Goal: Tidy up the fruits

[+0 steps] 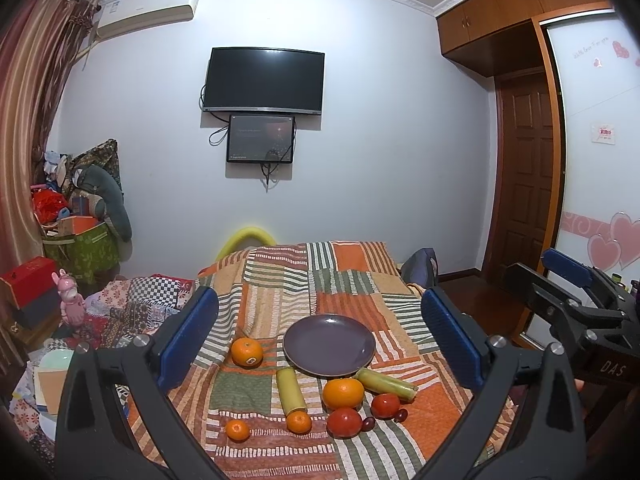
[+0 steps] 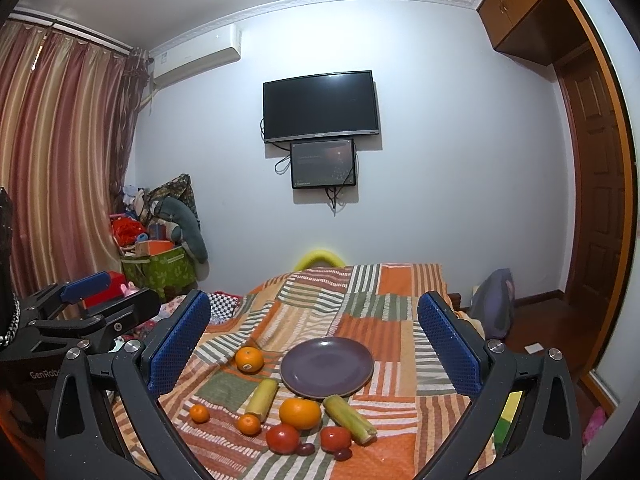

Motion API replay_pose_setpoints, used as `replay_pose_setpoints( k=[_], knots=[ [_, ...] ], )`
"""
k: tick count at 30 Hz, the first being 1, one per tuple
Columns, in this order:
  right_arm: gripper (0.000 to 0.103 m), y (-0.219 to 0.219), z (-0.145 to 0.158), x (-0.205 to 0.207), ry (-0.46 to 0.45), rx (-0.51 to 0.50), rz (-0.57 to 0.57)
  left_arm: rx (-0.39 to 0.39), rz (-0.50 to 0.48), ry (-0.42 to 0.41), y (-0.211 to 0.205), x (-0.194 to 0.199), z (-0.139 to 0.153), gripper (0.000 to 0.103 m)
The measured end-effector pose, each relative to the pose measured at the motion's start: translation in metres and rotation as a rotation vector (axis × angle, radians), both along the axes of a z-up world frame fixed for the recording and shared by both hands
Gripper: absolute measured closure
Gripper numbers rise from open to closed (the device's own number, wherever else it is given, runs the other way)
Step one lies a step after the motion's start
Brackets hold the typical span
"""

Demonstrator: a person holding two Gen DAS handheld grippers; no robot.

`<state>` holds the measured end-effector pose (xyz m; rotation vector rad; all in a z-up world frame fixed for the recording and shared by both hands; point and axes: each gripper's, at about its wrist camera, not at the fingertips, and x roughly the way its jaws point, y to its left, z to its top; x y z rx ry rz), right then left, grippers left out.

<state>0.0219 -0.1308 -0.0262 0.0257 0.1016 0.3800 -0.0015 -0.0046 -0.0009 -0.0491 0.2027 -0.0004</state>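
An empty purple plate (image 1: 329,345) (image 2: 327,367) lies on a patchwork-covered table. In front of it lie several oranges, the largest (image 1: 343,393) (image 2: 299,413) in the middle, another (image 1: 247,352) (image 2: 249,359) left of the plate. Two red tomatoes (image 1: 344,422) (image 2: 283,438), two yellow-green cane pieces (image 1: 291,391) (image 2: 349,418) and two small dark grapes (image 1: 368,423) (image 2: 307,448) lie there too. My left gripper (image 1: 320,344) is open and empty, held above the fruit. My right gripper (image 2: 314,348) is also open and empty, to its right.
The patchwork cloth (image 1: 352,280) drapes over the table edges. Clutter, a green bag (image 1: 86,248) and a pink toy (image 1: 72,300) stand at the left. A wooden floor and door (image 1: 524,184) are at the right. A TV (image 1: 264,80) hangs on the far wall.
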Motion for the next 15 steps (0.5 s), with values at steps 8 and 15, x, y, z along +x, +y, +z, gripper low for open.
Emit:
replay_pose_setpoints(
  k=[8,15],
  knots=[
    [0.000,-0.0001,0.0001,-0.0005,-0.003,0.001,-0.001,0.003,-0.005,-0.002,-0.0006,-0.0004,0.0013,0.000],
    [0.000,0.0007,0.0010,-0.0004,-0.004,0.001,-0.001,0.000,-0.006,-0.002,0.0016,-0.0009,0.0024,0.000]
  ],
)
